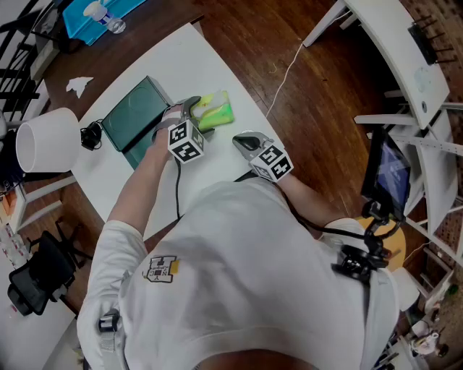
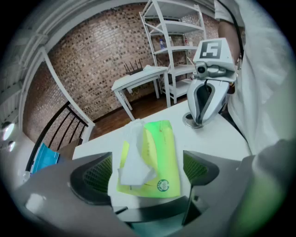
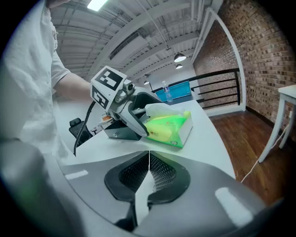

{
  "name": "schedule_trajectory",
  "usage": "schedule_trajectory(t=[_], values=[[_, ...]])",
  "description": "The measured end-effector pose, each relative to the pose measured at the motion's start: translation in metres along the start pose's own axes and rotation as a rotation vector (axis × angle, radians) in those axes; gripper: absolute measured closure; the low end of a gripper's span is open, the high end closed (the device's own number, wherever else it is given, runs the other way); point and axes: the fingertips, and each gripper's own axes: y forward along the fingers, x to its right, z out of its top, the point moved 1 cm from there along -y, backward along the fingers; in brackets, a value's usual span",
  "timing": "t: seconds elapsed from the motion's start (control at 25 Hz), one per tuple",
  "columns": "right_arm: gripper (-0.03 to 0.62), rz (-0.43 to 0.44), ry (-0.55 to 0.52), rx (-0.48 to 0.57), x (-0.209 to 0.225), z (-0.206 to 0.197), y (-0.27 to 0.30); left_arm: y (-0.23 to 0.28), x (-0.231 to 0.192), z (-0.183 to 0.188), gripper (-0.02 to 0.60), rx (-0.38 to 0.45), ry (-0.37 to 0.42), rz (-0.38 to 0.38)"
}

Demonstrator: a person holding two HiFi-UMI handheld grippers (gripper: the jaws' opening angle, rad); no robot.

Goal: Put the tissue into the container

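Observation:
A yellow-green tissue pack (image 1: 215, 110) lies on the white table (image 1: 217, 65), with a white tissue (image 2: 135, 157) sticking out of its top. My left gripper (image 1: 194, 110) points down over the pack with its jaws wide, one on each side of the pack (image 2: 155, 162), and a thin gap shows at each pad. The dark green container (image 1: 134, 117) sits just left of this gripper. My right gripper (image 1: 244, 142) rests near the table's right edge, shut with nothing in it; its pads (image 3: 149, 159) meet. From the right gripper view the left gripper (image 3: 134, 118) straddles the pack (image 3: 169, 127).
A white lamp shade (image 1: 47, 139) stands at the table's left end beside a black cable (image 1: 90, 134). A crumpled tissue (image 1: 79, 85) lies on the wooden floor. A blue tray (image 1: 98, 16) holds a bottle at the far left. A white desk (image 1: 405, 50) stands to the right.

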Motion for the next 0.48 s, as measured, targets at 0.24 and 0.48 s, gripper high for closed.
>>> schedule_trajectory(t=[0.24,0.48], values=[[0.591,0.009,0.007,-0.004,0.006,-0.003,-0.003,0.031,-0.005,-0.010,0.061,-0.100,0.024,-0.075],[0.591,0.000,0.021,-0.009,0.011,-0.006,-0.007,0.043,0.003,-0.022,0.106,-0.183,0.023,-0.165]])
